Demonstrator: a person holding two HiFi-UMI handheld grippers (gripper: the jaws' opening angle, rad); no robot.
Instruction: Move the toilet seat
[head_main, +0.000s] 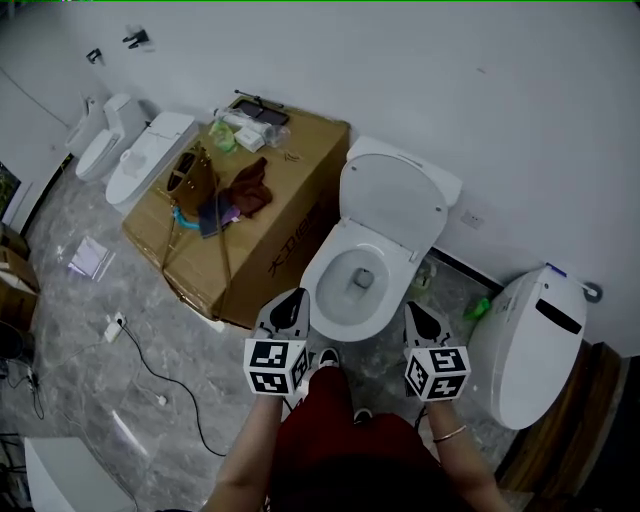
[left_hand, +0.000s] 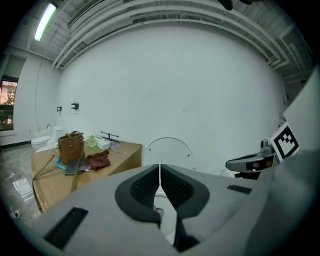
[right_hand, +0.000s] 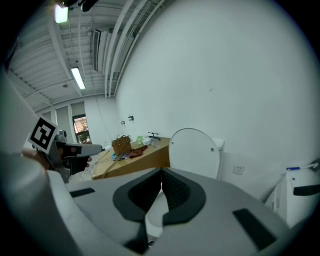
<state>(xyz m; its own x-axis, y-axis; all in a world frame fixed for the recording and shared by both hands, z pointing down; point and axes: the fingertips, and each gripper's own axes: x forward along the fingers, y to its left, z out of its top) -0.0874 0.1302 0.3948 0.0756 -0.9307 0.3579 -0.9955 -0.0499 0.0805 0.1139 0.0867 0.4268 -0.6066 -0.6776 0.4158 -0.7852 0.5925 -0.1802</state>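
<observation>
A white toilet stands against the wall in the middle of the head view, its bowl uncovered. Its lid is raised upright toward the wall, and I cannot tell whether the seat ring is up with it. The lid also shows in the left gripper view and the right gripper view. My left gripper is shut and empty just off the bowl's front left rim. My right gripper is shut and empty at the front right rim. Both point toward the toilet, jaws pressed together, touching nothing.
A large cardboard box lies left of the toilet, carrying a brown handbag, a red cloth and small items. Another white toilet stands at the right, more at the far left. A cable runs over the marble floor.
</observation>
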